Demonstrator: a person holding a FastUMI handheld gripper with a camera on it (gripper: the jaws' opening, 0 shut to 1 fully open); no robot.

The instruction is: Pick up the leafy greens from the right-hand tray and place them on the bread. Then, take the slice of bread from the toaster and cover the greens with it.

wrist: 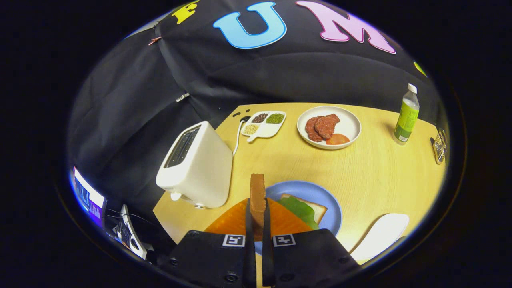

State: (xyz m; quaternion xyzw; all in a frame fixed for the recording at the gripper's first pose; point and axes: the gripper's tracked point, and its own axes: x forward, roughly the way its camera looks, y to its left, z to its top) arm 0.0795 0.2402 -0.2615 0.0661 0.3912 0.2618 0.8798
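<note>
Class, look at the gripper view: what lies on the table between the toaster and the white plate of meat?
Bare tabletop lies between the toaster and the plate of meat. The gripper is shut on a bread slice.

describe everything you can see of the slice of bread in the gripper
The slice of bread is seen edge-on: a thin upright slab with a brown, toasted-looking crust. The gripper is shut on it, one finger pressing each flat face, so its lower part is hidden. It is held above the blue plate, just short of the greens on the bread there, with the toaster off to one side.
</note>
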